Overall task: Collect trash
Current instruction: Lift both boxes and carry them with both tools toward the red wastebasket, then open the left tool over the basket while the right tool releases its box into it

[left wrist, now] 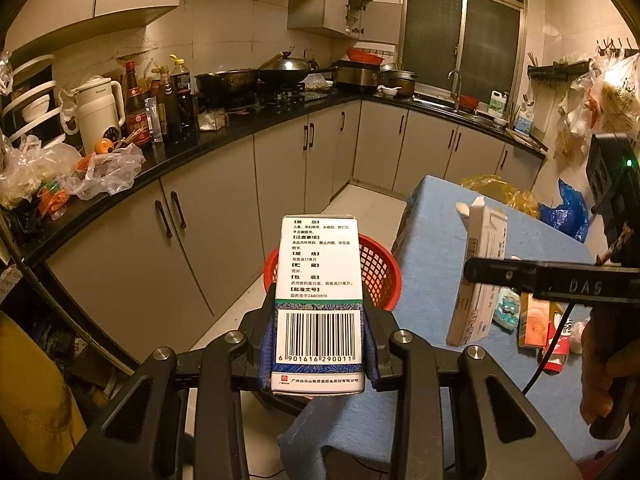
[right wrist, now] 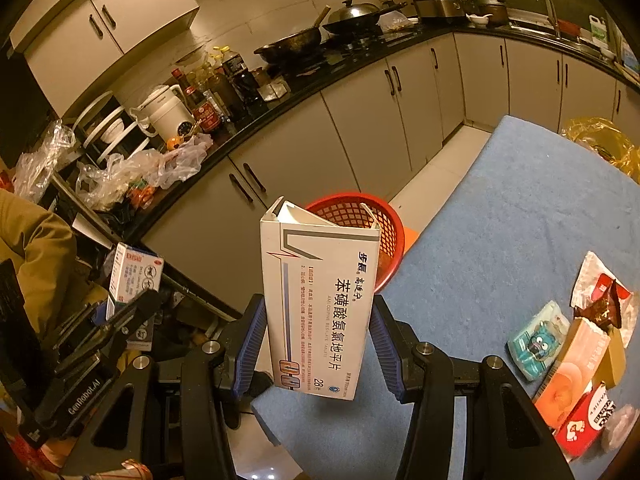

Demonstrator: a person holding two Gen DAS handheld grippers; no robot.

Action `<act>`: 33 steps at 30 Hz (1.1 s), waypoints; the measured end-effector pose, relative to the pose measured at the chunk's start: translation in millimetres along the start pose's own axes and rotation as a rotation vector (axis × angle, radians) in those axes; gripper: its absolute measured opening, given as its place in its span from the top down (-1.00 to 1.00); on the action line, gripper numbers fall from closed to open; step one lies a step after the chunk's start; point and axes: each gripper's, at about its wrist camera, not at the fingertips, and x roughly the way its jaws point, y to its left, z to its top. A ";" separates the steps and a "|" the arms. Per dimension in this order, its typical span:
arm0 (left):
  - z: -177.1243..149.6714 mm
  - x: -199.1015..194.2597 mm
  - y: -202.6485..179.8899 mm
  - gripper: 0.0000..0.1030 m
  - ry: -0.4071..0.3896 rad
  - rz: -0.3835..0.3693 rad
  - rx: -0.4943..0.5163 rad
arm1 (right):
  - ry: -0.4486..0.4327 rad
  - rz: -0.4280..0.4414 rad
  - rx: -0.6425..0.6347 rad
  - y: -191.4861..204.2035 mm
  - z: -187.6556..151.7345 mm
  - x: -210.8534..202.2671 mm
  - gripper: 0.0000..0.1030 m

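Observation:
My left gripper (left wrist: 319,344) is shut on a small white medicine box with a barcode (left wrist: 319,296), held in the air in front of the red mesh basket (left wrist: 378,272) on the floor. My right gripper (right wrist: 318,344) is shut on a taller white tablet box (right wrist: 318,300) with its top flap open, also in front of the basket (right wrist: 360,216). In the right wrist view the left gripper and its box (right wrist: 134,276) show at the left. In the left wrist view the right gripper's box (left wrist: 480,272) shows at the right.
A table under a blue cloth (right wrist: 492,232) holds several packets and wrappers (right wrist: 576,360) at its right side and a yellow bag (right wrist: 600,140) at the far end. A black counter (left wrist: 224,136) with bottles, pans and plastic bags runs along grey cabinets.

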 end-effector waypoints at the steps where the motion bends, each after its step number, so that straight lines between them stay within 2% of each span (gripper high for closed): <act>1: 0.5 1.2 1.8 0.35 0.000 0.000 -0.001 | -0.005 -0.001 -0.002 -0.6 2.6 0.0 -0.07; 7: 5.3 15.4 15.7 0.35 0.019 -0.005 -0.029 | -0.025 -0.003 0.016 -3.6 21.2 1.9 -0.07; 13: 18.9 49.9 33.5 0.35 0.073 -0.094 -0.082 | -0.031 0.006 0.025 -3.1 45.8 20.4 -0.08; 20: 35.6 103.5 38.9 0.35 0.124 -0.147 -0.072 | -0.016 -0.029 0.038 -8.1 71.9 56.6 -0.09; 29: 44.4 167.7 32.3 0.35 0.165 -0.210 0.003 | 0.006 -0.093 0.092 -20.9 85.3 94.5 -0.09; 30: 44.0 173.0 30.8 0.32 0.169 -0.217 0.017 | 0.007 -0.100 0.098 -21.9 86.3 97.1 -0.09; 33: 43.7 182.1 30.0 0.02 0.166 -0.228 0.041 | 0.015 -0.114 0.111 -24.7 86.2 104.2 -0.09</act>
